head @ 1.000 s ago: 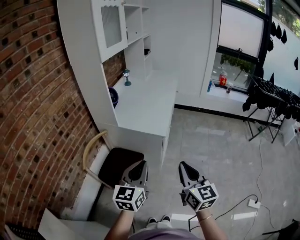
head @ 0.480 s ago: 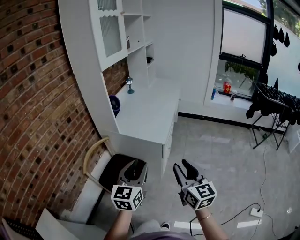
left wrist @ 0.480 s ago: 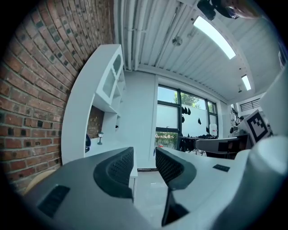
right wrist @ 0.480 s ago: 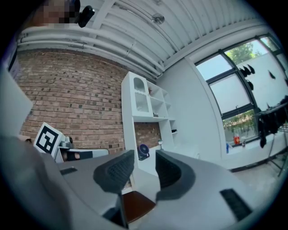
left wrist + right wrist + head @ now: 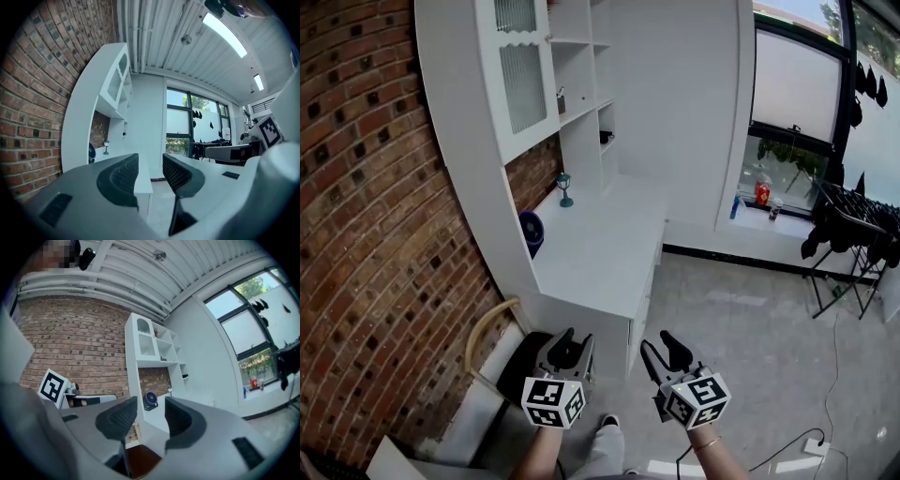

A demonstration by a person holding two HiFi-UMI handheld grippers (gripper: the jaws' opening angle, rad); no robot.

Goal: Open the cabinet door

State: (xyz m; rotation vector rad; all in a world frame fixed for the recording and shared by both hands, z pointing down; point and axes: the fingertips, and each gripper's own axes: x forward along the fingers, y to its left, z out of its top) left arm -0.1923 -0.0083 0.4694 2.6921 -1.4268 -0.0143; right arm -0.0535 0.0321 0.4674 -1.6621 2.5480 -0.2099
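Left gripper [image 5: 565, 337] & right gripper [image 5: 661, 345] held level, side by side, near desk [image 5: 600, 253] front edge. Jaws apart w/ nothing between, just opened; together earlier. Cabinet door [image 5: 520, 80] closed, above desk's left.

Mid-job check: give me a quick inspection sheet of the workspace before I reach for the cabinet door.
Surface: white desk top, holding two small items.
Job's things: cabinet door, ribbed glass, looks shut, far from both tools.
Clutter: lantern and blue fan on the desk; chair at its near end.
Tools: left tool and right tool, jaws have just been opening, nothing between them.
Cables: power strip with cable on floor, right.
Surroundings: brick wall, window, drying rack.
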